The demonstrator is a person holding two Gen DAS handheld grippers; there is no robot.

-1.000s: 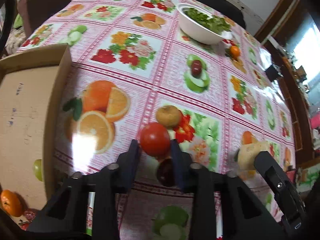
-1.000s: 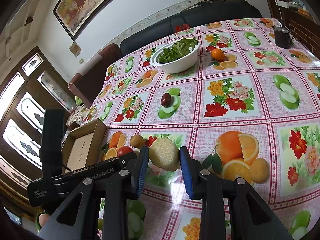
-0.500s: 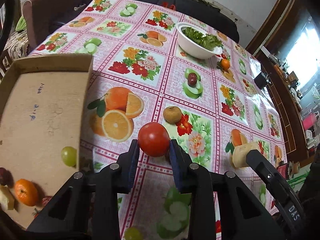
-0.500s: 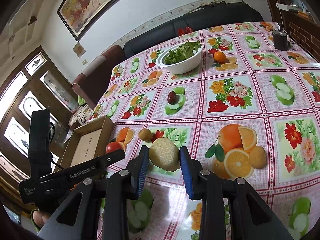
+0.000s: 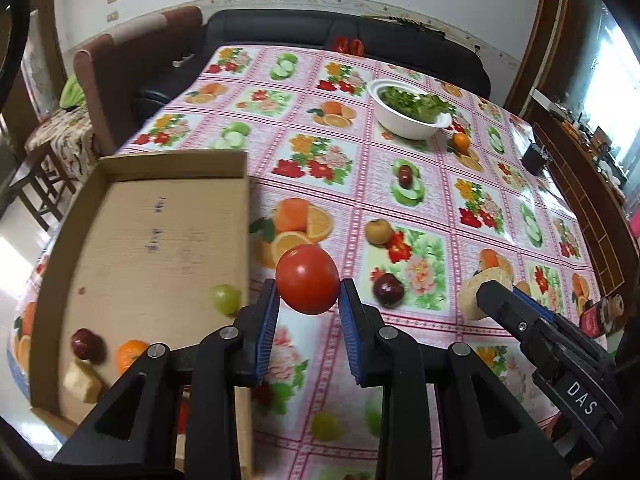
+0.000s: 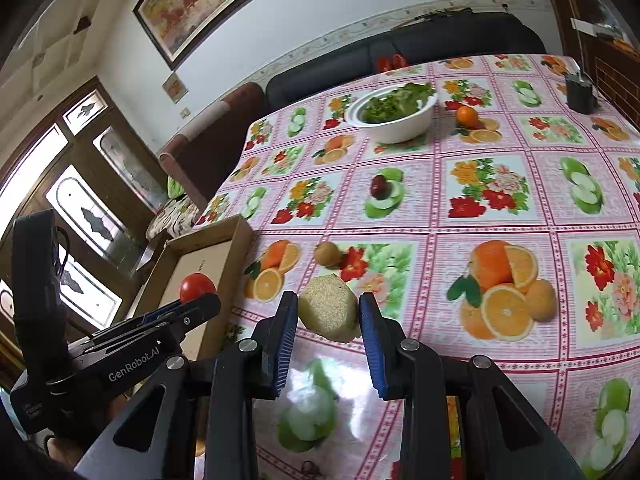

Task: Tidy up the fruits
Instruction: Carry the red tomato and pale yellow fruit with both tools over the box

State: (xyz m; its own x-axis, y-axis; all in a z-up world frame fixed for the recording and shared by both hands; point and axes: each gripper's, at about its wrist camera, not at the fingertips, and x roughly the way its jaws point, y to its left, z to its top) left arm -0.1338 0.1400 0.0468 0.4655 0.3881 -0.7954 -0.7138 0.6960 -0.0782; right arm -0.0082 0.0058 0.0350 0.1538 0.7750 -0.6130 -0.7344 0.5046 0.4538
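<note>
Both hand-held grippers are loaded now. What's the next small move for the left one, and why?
Probably carry the tomato a little further left, over the cardboard box, before opening. The left hand-held gripper is shut on it, lifted clear of the tablecloth, but it hangs just right of the box's near wall. A green grape and a mandarin already lie inside.

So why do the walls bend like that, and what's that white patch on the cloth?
Left wrist view: the fisheye lens bows the wall and sofa; the window is blown out white, and the box near the edge is slightly soft. Right wrist view: the same bending in the painting; the white patch is window glare on the glossy tablecloth.
</note>
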